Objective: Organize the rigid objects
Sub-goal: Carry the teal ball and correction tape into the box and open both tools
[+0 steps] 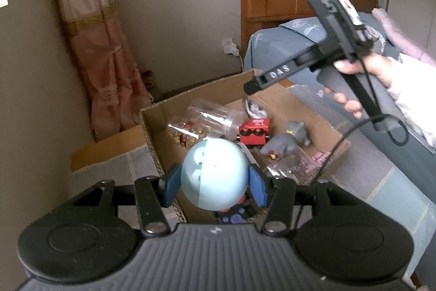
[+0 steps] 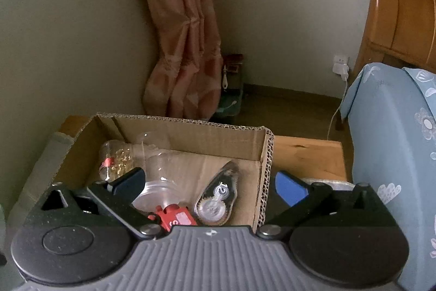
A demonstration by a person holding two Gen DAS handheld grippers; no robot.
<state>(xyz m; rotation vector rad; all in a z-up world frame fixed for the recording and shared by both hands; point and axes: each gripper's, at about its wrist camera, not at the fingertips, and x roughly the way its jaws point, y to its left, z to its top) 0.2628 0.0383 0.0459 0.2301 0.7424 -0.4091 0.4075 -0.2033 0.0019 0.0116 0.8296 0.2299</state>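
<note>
1. While my left gripper (image 1: 215, 183) hangs over the near end of the cardboard box (image 1: 152, 127), its blue pads (image 1: 257, 186) press on either side of a pale blue ball (image 1: 214, 173), so the ball is clamped above the box, not in it.
2. My right gripper (image 2: 209, 182) stands spread as wide as it goes, with nothing gripped; one finger (image 2: 128, 180) is over the inside of the box (image 2: 190, 130), the other, blue-padded, is outside its corrugated right wall.
3. Below those spread fingers, on the box floor, lies a clear correction-tape dispenser (image 2: 218, 198), with a red toy train car (image 2: 174, 217) just beside it to the left.
4. A clear plastic jar (image 2: 158, 176) lies on its side further left, and next to it a clear container of gold beads (image 2: 117, 160).
5. From my left wrist view I also see a grey toy animal (image 1: 288, 141) in the box, right of the red train car, and a clear packet with pink pieces (image 1: 302, 162) near the right wall.
6. In that same view my right hand (image 1: 362, 78) holds its gripper raised above the far side of the box, in front of a bed (image 1: 272, 45) with a blue cover.
</note>
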